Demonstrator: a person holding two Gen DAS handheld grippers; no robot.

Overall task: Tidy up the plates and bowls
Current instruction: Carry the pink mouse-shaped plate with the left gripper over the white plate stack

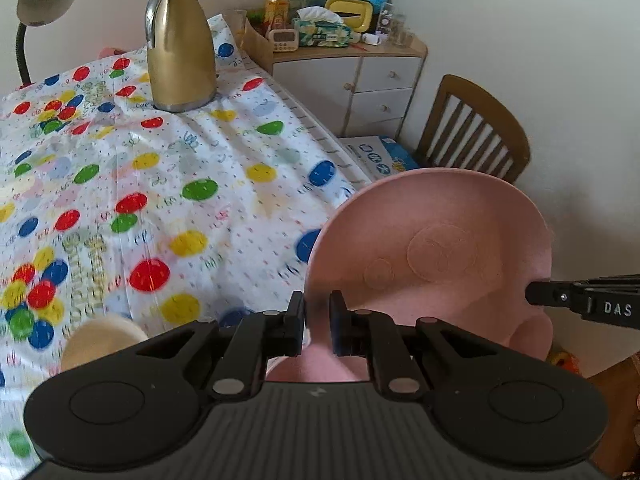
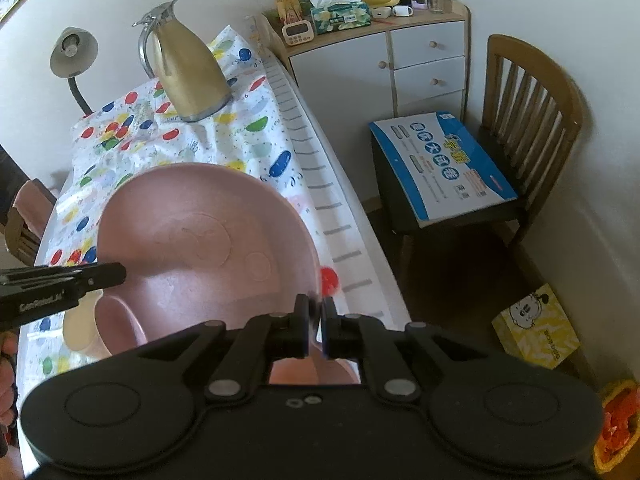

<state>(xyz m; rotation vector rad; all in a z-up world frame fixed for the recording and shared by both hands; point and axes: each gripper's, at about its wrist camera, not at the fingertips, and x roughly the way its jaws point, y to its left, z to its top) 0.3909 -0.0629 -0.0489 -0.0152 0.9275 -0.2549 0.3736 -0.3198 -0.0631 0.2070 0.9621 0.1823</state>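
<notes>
A large pink plate (image 1: 432,248) is held up, tilted, above the table's near right part by both grippers. My left gripper (image 1: 317,312) is shut on its left rim. My right gripper (image 2: 315,316) is shut on its right rim; the plate also shows in the right wrist view (image 2: 208,232). The right gripper's fingers reach in from the right in the left wrist view (image 1: 540,292). Below the plate sit a pink bowl (image 2: 120,324) and a cream bowl (image 1: 102,338) on the table.
The table carries a dotted cloth (image 1: 160,184), a gold thermos jug (image 1: 180,48) and a desk lamp (image 1: 40,0) at the far end. A white cabinet (image 2: 380,68) with clutter and a wooden chair (image 2: 532,120) holding a blue box stand to the right. A yellow box (image 2: 536,328) lies on the floor.
</notes>
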